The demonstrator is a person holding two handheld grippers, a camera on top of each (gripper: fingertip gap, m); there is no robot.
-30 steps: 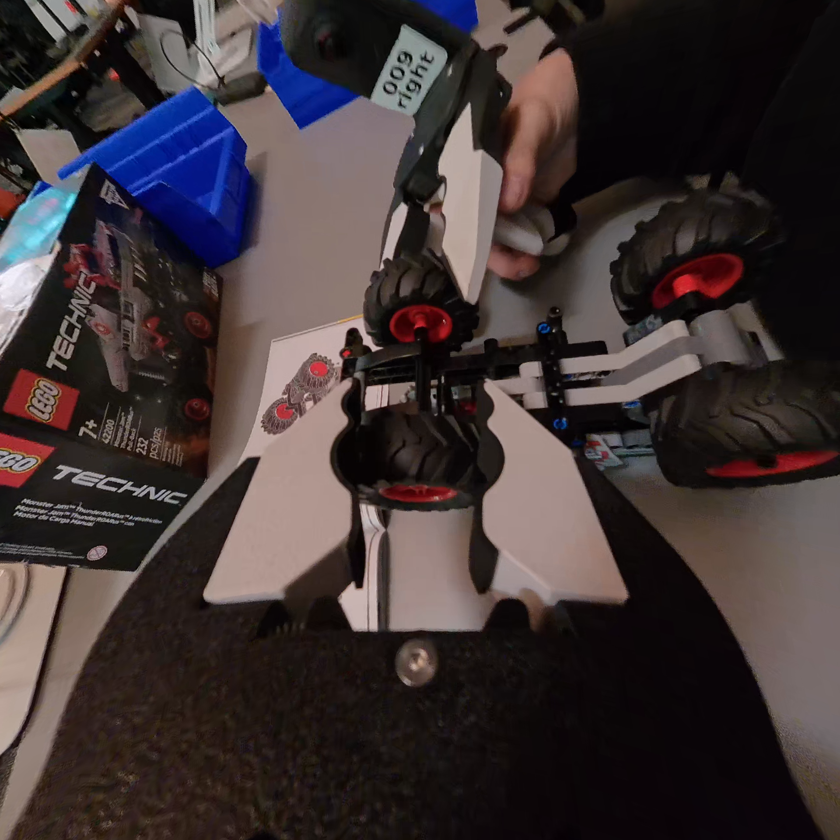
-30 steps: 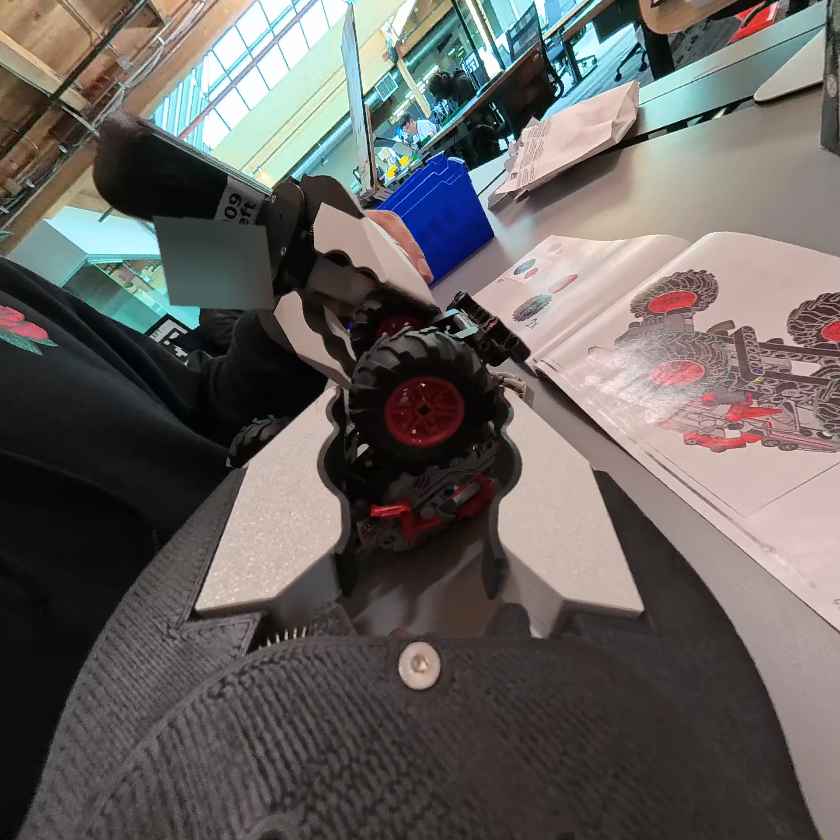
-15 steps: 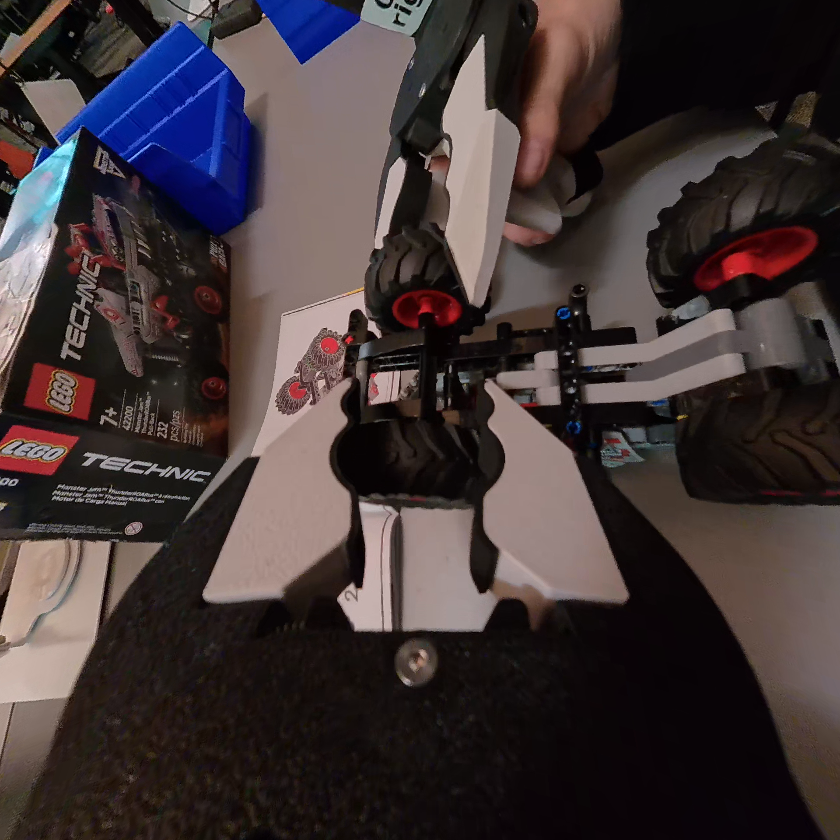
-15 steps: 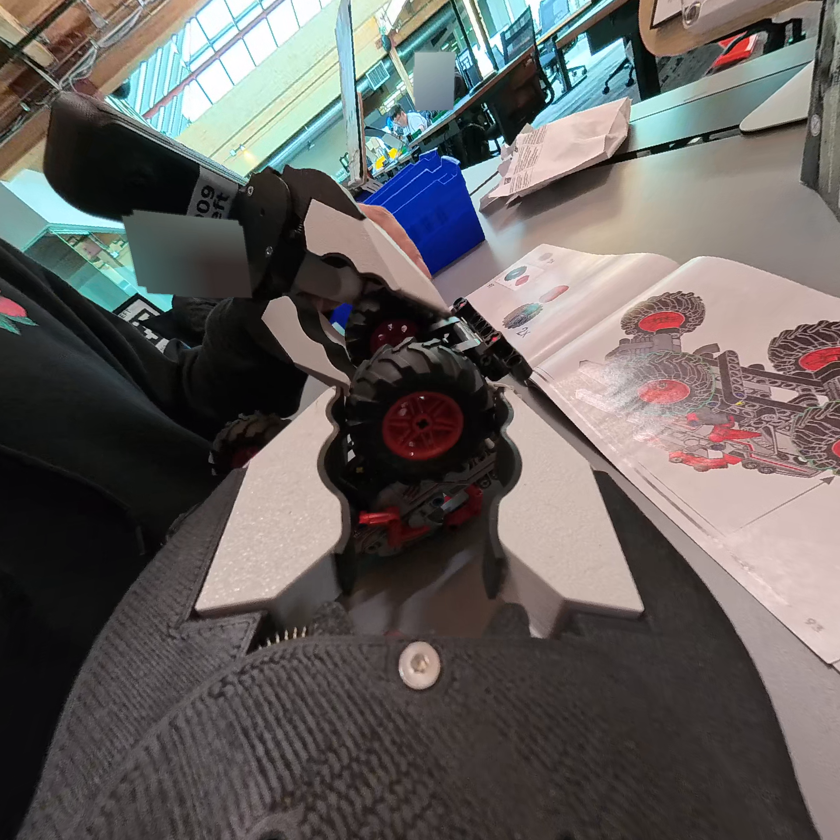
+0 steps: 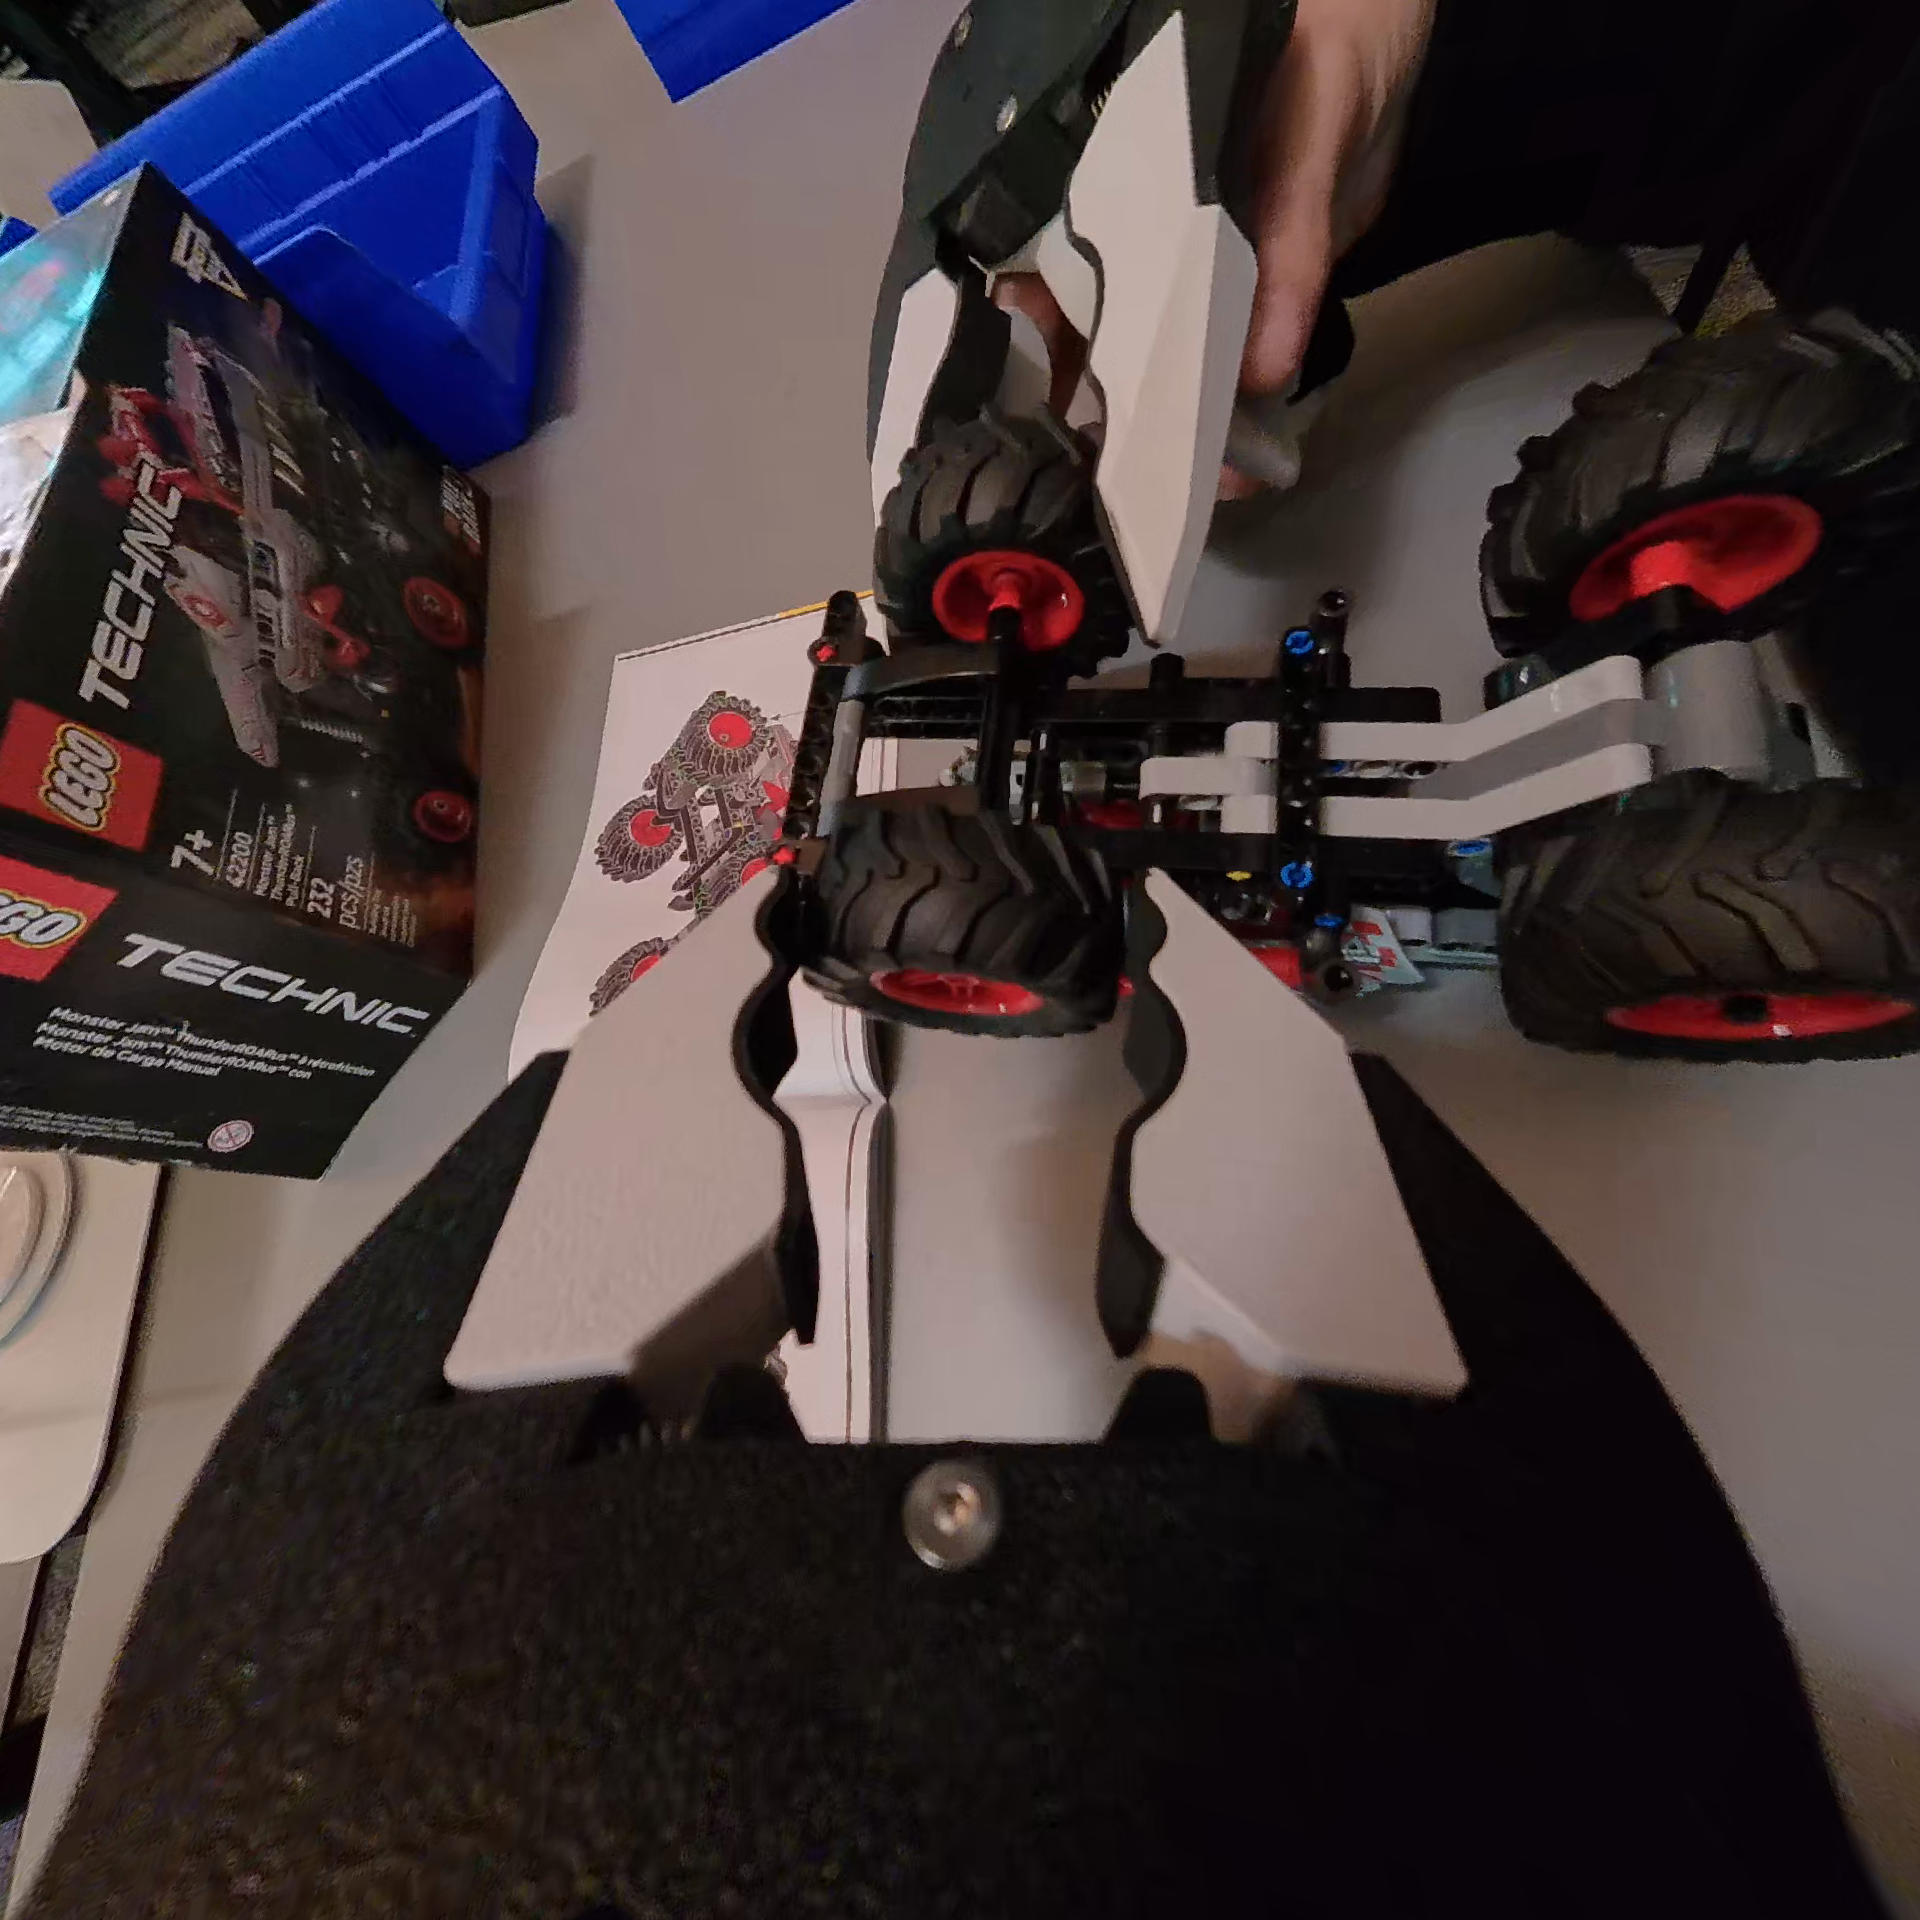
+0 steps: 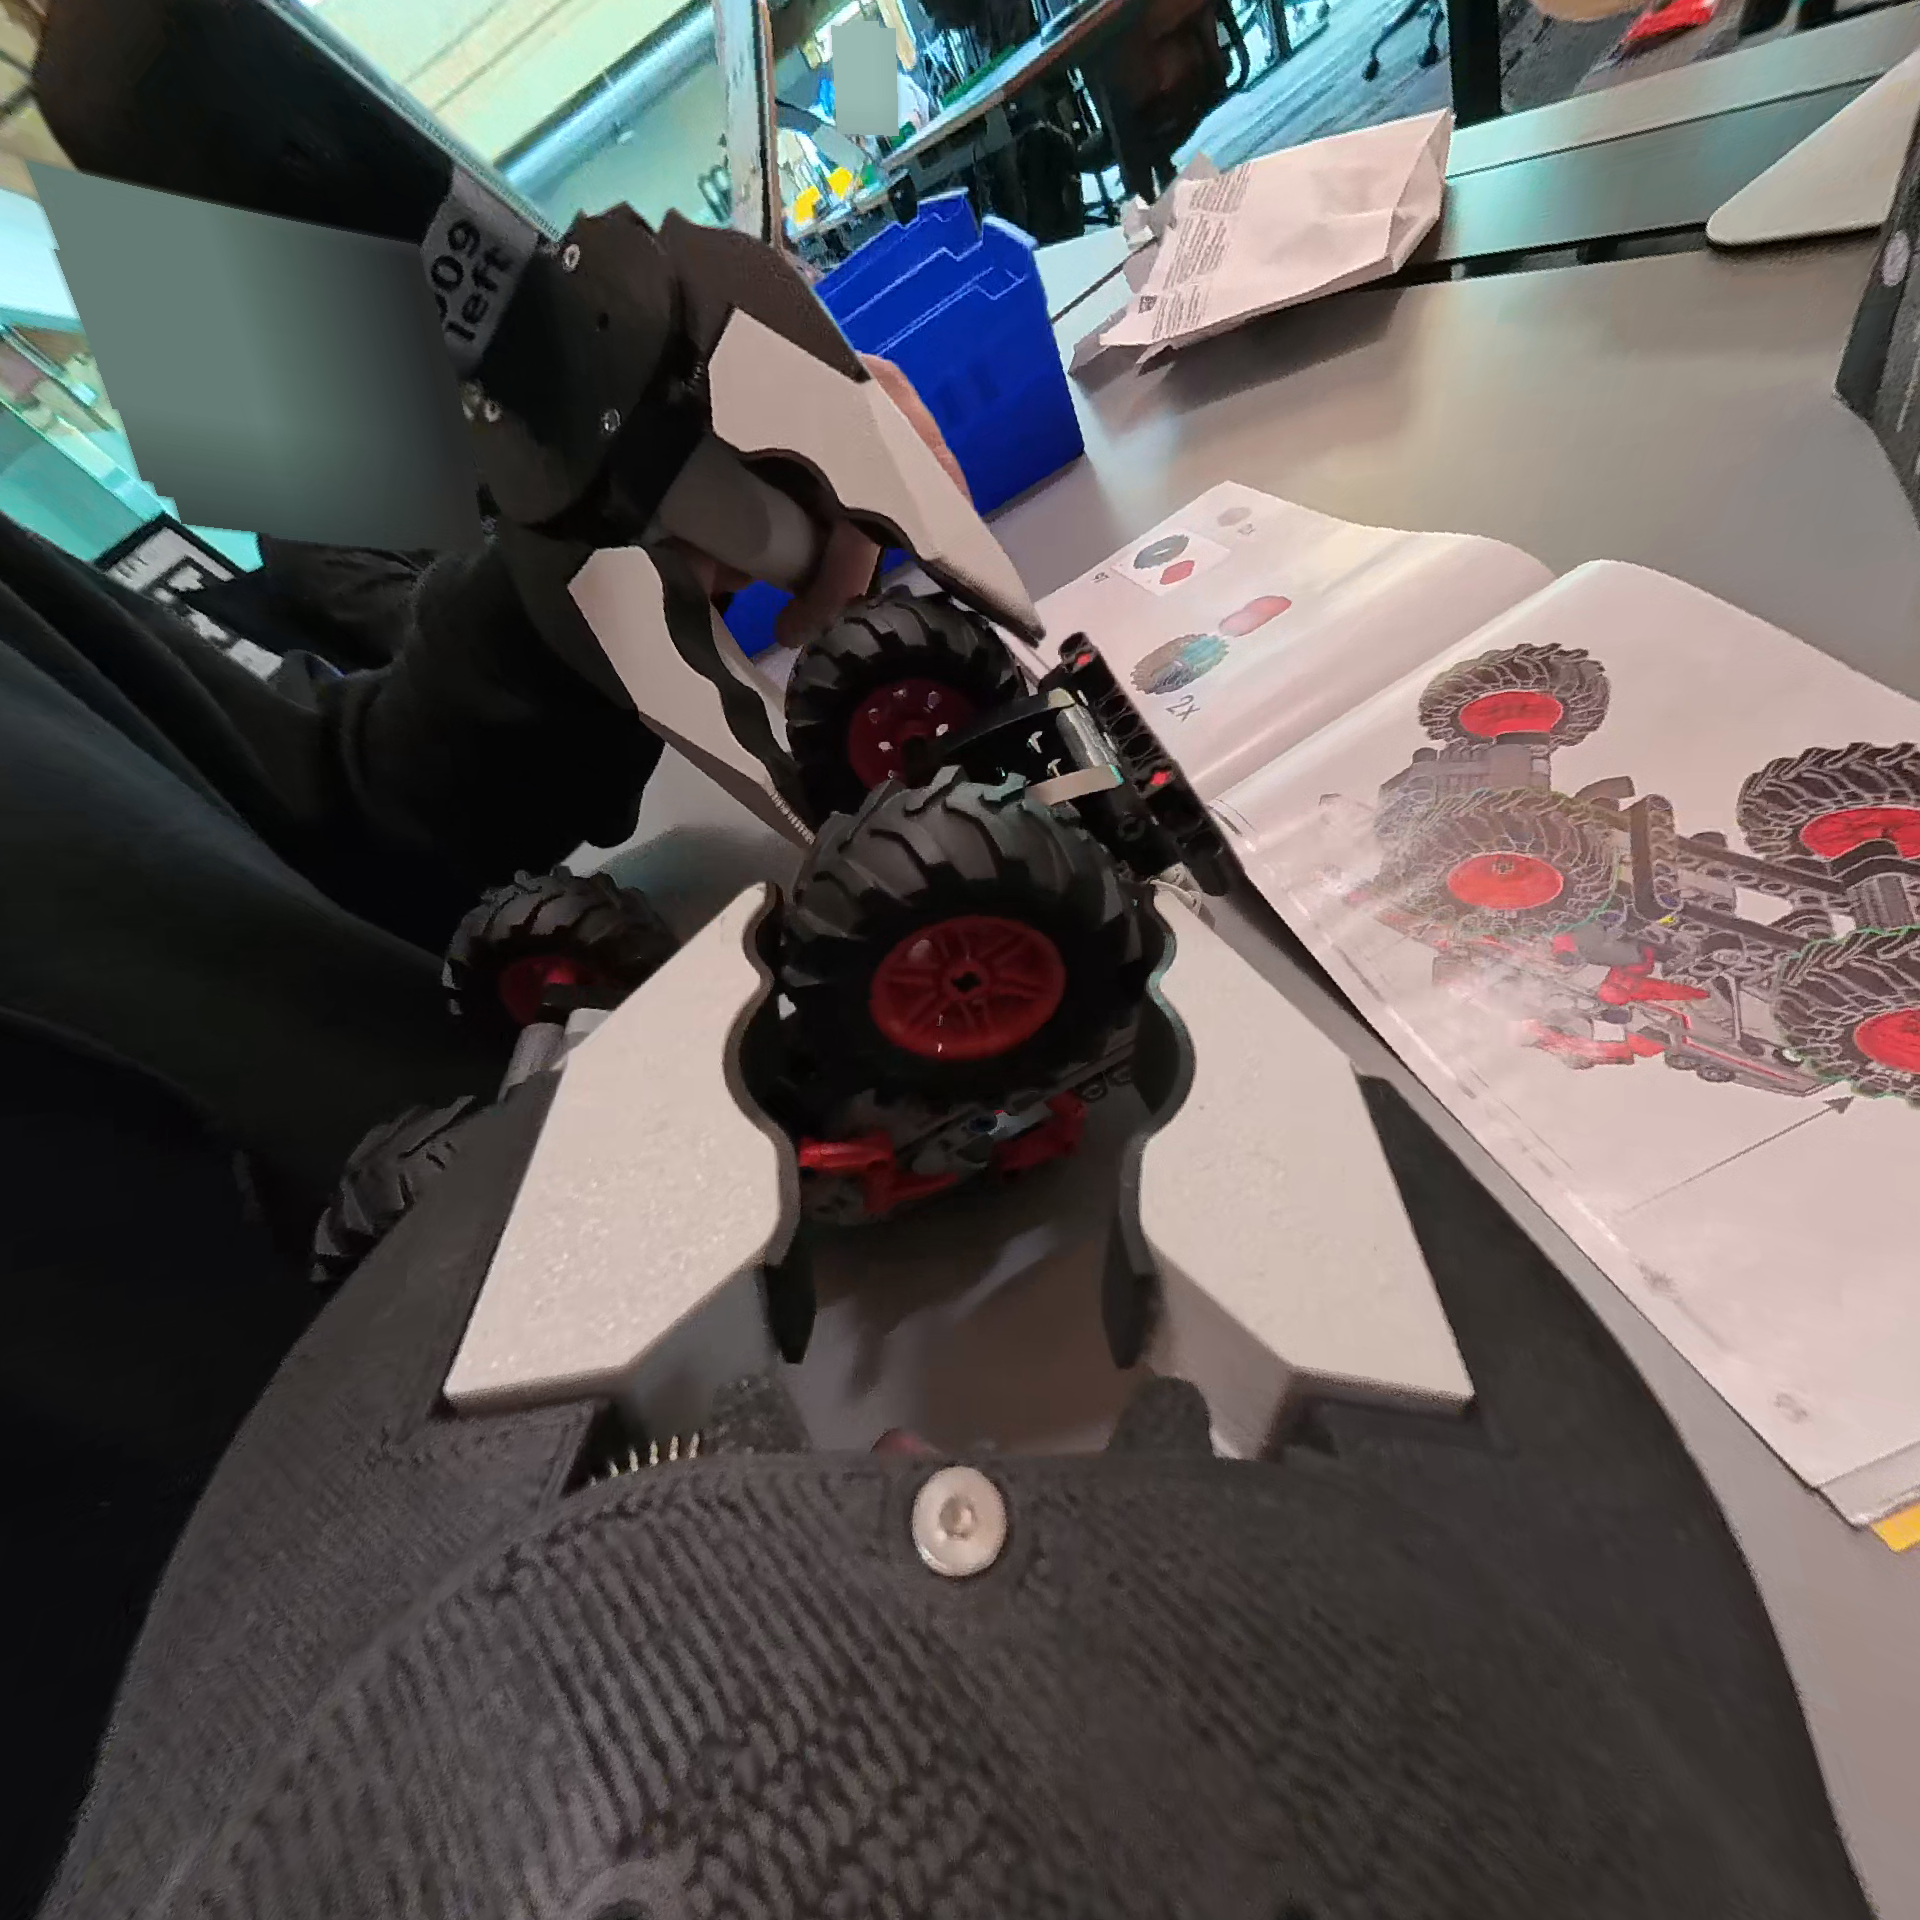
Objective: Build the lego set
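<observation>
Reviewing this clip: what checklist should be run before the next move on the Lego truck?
1. Left gripper shut on near front wheel: ok.
2. Right gripper shut on far front wheel: ok.
3. Rear wheels mounted: ok.
4. Instruction booklet open and in view: ok.
5. Bodywork fitted on chassis: not ok, frame is bare.
6. Front wheels fully seated on the axle: cannot tell.

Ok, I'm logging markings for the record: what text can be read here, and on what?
I won't quote writing; these bear it:
Black box: logos and print, legible.
Open booklet: small marks.
Tag on left gripper: legible.
Paper bag: too small.
</observation>
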